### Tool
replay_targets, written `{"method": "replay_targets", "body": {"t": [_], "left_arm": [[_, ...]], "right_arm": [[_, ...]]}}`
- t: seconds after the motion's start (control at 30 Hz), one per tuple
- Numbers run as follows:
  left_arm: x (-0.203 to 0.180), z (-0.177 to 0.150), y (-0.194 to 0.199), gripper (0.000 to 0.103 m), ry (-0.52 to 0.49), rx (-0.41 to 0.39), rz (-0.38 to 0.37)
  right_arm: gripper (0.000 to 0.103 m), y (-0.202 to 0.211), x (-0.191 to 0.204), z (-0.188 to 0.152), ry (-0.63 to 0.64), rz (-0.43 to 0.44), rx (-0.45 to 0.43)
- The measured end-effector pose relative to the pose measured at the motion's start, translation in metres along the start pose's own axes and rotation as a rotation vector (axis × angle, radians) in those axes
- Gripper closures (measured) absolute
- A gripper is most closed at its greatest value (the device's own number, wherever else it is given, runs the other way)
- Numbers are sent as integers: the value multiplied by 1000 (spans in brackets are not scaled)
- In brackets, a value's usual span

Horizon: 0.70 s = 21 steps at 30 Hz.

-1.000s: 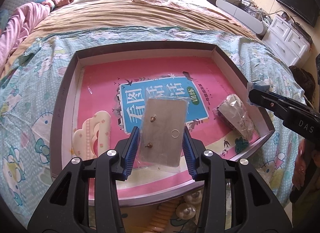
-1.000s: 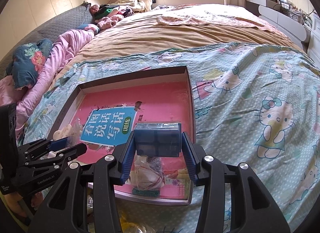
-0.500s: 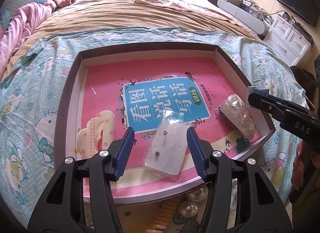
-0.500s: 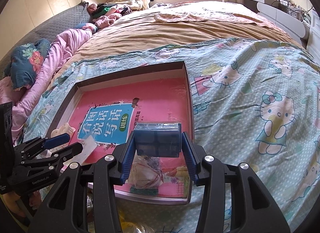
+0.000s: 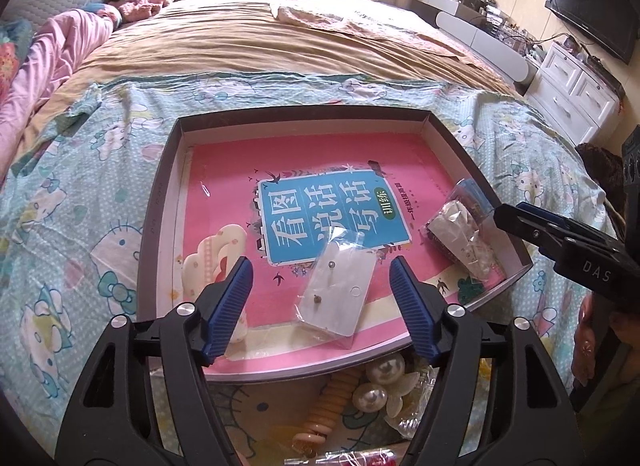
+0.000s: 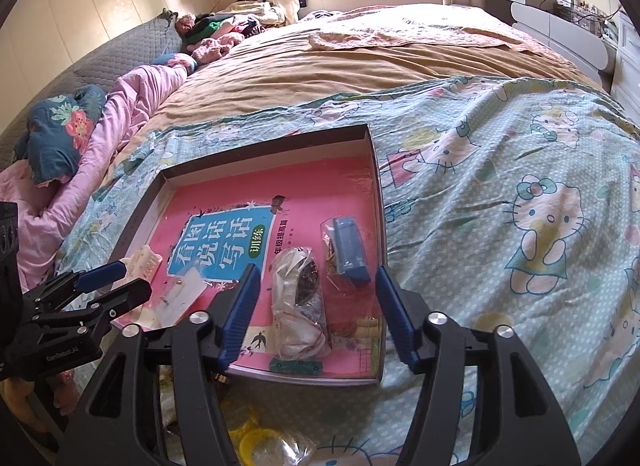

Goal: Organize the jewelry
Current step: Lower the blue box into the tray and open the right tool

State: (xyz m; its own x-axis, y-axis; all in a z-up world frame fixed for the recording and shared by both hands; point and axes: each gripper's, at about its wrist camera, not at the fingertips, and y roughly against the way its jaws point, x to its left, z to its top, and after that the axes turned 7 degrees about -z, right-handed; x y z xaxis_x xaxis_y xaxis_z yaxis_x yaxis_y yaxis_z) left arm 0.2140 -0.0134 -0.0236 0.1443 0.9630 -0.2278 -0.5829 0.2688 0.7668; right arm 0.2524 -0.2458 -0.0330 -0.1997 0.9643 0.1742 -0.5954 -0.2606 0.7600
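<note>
Left gripper [image 5: 322,298] gapes wide, empty, above the earring card [image 5: 338,292] lying flat in the box [image 5: 160,205]. Right gripper [image 6: 318,308] spread too, holding nothing, over the blue packet [image 6: 350,248] and crumpled bag [image 6: 298,306]. Only the left view catches pearls [image 5: 380,382] outside the box's near wall.

The left hand-held gripper [image 5: 322,290] is matte black plastic with triangular cut-outs in its two arms, a round silver screw head on each arm, and two ribbed blue pads [image 5: 228,306] on the inner faces of its fingers. The right hand-held gripper [image 6: 316,306] is built the same, with silver screws and ribbed blue pads [image 6: 394,312]; seen from the left one, its side bears white letters "DAS". Seen from the right one, the left body carries small white lettering.
</note>
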Motion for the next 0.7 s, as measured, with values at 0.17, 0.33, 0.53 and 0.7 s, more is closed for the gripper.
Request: {"method": "replay_targets", "body": {"t": [0.17,0.33,0.53,0.7], "left_arm": [[1,-1,10,32,9,-15,4],[0,-2,20,20,11,-31,12],[1,-4,35,11,21,-50,18],[3,-5,49,10,33,-74,18]], "right_arm": [[25,15,-2,-2,-16,13,-26],[16,29,-3,-3,-30,6,-51],[13,45,-3,-3,-39,14,-72],[8,61,0,-3,-32,21,-101]]}}
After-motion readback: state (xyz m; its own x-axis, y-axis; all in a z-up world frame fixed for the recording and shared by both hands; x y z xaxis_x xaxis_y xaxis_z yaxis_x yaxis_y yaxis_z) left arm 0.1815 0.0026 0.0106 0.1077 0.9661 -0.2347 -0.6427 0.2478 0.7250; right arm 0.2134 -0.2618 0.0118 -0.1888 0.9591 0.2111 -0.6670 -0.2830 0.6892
